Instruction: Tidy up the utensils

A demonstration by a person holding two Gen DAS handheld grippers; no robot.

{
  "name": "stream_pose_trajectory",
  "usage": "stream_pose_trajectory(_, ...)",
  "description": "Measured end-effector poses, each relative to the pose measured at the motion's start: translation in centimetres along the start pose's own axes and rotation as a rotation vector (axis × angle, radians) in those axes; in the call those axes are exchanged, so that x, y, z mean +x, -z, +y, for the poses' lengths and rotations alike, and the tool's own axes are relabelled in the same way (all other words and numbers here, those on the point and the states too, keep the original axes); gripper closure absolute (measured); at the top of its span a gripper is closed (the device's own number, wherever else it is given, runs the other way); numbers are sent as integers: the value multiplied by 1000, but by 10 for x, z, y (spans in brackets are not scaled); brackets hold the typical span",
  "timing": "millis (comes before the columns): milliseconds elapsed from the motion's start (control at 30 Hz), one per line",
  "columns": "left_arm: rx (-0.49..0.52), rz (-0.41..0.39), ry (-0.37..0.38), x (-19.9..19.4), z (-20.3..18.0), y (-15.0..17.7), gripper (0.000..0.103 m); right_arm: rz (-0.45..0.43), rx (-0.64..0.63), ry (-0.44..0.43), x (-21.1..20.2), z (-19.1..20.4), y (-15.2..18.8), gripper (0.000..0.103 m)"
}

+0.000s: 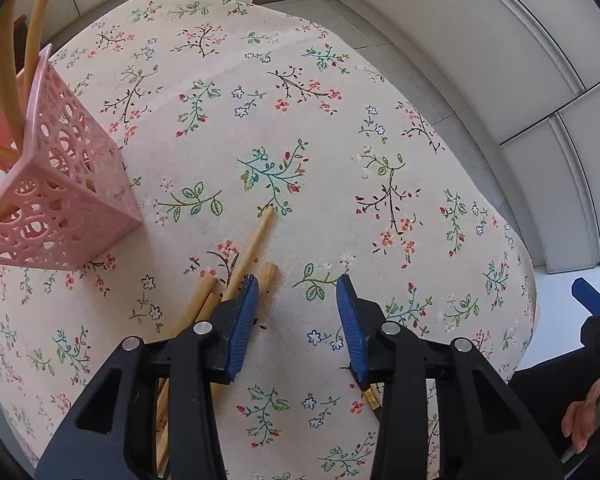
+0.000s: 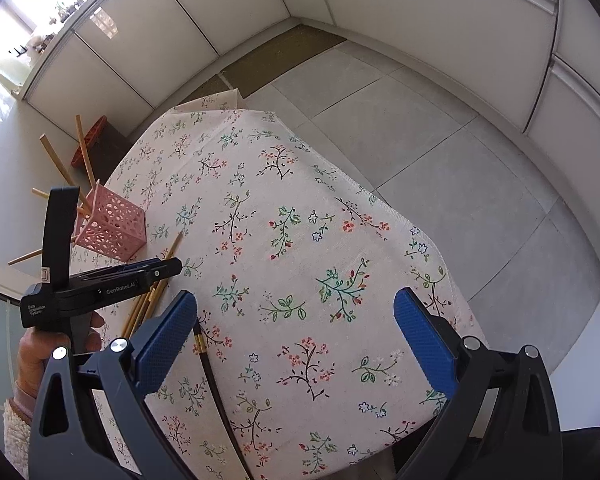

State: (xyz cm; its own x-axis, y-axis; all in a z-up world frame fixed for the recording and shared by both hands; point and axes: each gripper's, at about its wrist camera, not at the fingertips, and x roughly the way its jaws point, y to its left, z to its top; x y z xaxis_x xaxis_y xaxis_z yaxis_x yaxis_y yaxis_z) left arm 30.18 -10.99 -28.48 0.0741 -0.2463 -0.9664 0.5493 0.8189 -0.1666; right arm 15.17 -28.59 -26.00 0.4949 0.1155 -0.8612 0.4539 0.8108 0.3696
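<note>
A pink perforated holder (image 1: 56,196) stands on the floral tablecloth at the left, with several wooden chopsticks (image 1: 4,60) leaning out of it. It also shows in the right wrist view (image 2: 114,226). Several loose wooden chopsticks (image 1: 252,246) lie on the cloth beside it, partly under my left finger. My left gripper (image 1: 298,292) is open and empty just above them. A dark chopstick with a gold band (image 2: 216,384) lies beside my right gripper (image 2: 296,308), which is open and empty above the table. The left gripper body (image 2: 100,284) shows in the right wrist view.
The table (image 2: 300,208) is covered by a floral cloth; its edges drop to a grey tiled floor (image 2: 440,152). White cabinet fronts (image 2: 420,12) line the walls behind. A dark stool with a red item (image 2: 96,148) stands behind the table at the left.
</note>
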Motion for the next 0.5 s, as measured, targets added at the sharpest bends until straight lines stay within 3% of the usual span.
stream_pose_trajectory(300, 55, -2, -96, 13, -4, 4, 85, 24, 1, 5, 9, 4, -1, 7)
stream_pose_trajectory(367, 36, -19, -88, 8, 0, 9, 93, 34, 8, -3, 13, 10, -2, 7)
stream_pose_trajectory(500, -22, -47, -53, -11, 15, 27, 97, 67, 20, -12, 28, 30, -9, 7)
